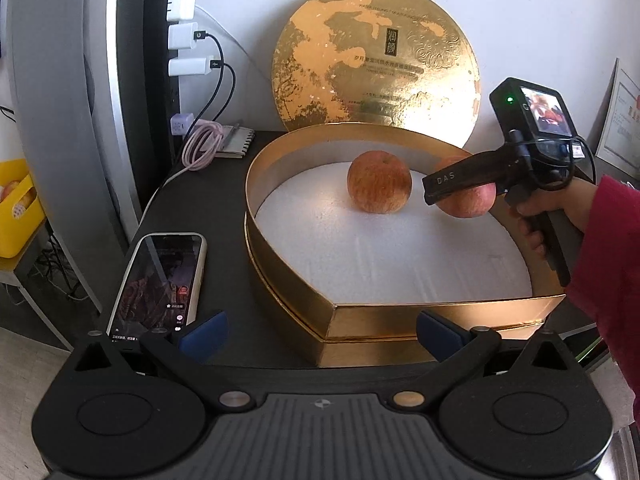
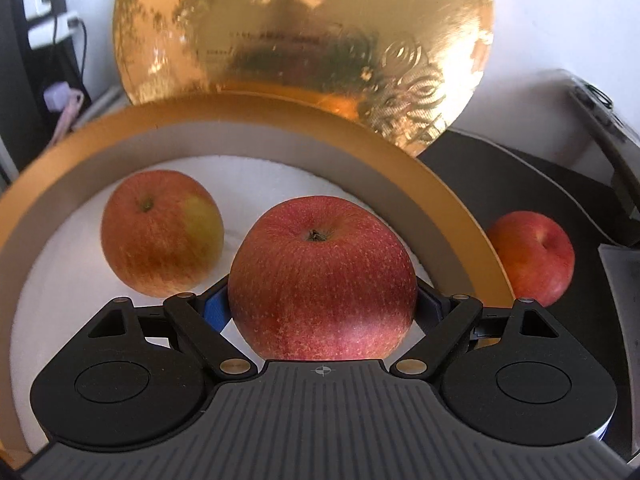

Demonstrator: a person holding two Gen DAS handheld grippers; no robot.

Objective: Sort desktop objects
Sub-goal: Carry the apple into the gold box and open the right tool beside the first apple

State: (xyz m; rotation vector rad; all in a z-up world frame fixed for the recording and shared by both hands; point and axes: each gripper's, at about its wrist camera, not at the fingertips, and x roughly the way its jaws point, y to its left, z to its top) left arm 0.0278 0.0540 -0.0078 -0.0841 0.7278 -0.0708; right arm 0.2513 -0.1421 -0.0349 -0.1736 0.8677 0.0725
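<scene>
A round gold box (image 1: 360,320) with a white lining stands on the black desk. One orange-red apple (image 1: 379,187) rests inside it; it also shows in the right wrist view (image 2: 160,232). My right gripper (image 2: 322,304) is shut on a red apple (image 2: 322,284) and holds it over the box lining, near the right rim; the gripper (image 1: 460,184) and its apple (image 1: 468,204) show in the left wrist view. A third red apple (image 2: 534,258) lies on the desk outside the box, to the right. My left gripper (image 1: 320,330) is open and empty before the box's near wall.
The gold round lid (image 1: 376,60) leans on the wall behind the box. A phone (image 1: 158,284) lies on the desk left of the box. A pink cable (image 1: 202,146), a notepad (image 1: 236,140) and chargers (image 1: 184,40) sit at the back left. A yellow bin (image 1: 16,208) stands off the desk, left.
</scene>
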